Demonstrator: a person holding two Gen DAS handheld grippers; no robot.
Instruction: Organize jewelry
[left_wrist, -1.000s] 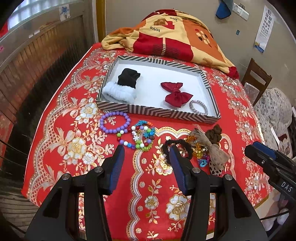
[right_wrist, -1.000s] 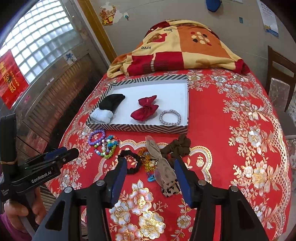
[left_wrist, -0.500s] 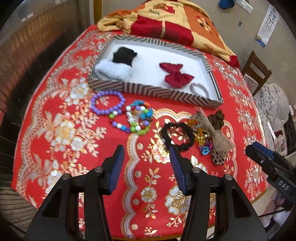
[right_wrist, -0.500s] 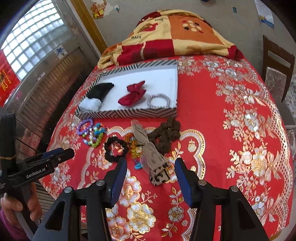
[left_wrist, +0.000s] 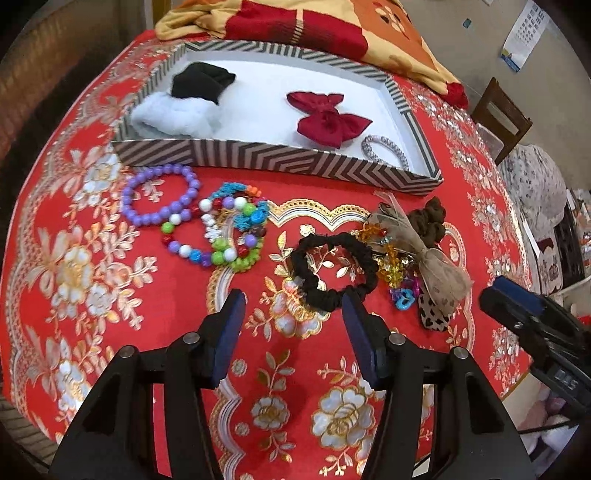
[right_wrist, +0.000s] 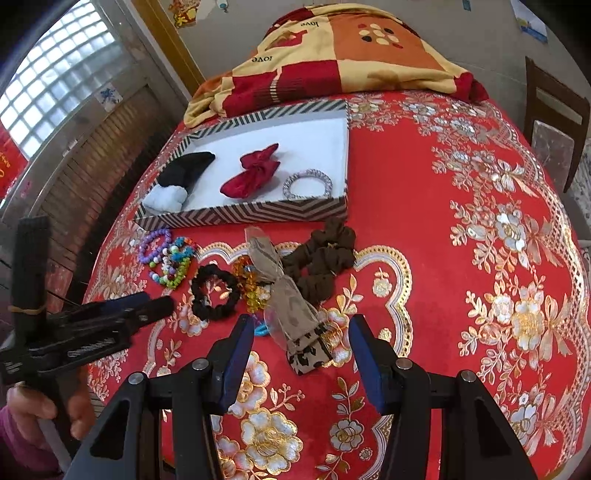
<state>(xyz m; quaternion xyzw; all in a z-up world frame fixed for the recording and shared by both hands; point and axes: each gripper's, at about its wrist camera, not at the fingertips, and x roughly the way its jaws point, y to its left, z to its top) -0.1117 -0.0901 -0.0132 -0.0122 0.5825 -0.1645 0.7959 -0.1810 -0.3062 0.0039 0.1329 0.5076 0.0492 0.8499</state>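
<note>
Quick notes on the pickup, both hands hovering low over the pile on the table (left_wrist: 92, 280).

Left tongs (left_wrist: 293, 299): wide, just been opening a touch more, nothing between the pads, tips just shy of the near edge of the black scrunchie (left_wrist: 306, 271). Right tongs (right_wrist: 301, 323): about half open, empty too, straddling the tail end of the leopard-print bow (right_wrist: 295, 314).

Tips for doing this bit cleanly, judging from the layout:
- For the scrunchie, drop one pad inside the ring and one outside, then pinch the near band. No trying to span the whole loop.
- Come down steep, graze the cloth, close slowly. Soft fabric, so expect squish and little slip.
- Watch the amber bead bracelet (left_wrist: 388, 266) touching the scrunchie's far side; lift straight up so it doesn't get dragged along.
- For the bow, grab the knot or the thick printed end, not the sheer wing. Looks tangled over the beads and just beside the brown scrunchie (right_wrist: 321, 258).
- Then over the front wall of the striped tray (left_wrist: 258, 157) and down onto bare white floor, plenty free in the middle.

Already in the tray: red bow (left_wrist: 327, 118), silver bangle (left_wrist: 384, 147), black and white fluffy bands (left_wrist: 184, 107). Not yet in: purple bead bracelet (left_wrist: 159, 201) and the multicolour bead tangle (left_wrist: 229, 229), near the tray's front wall.
</note>
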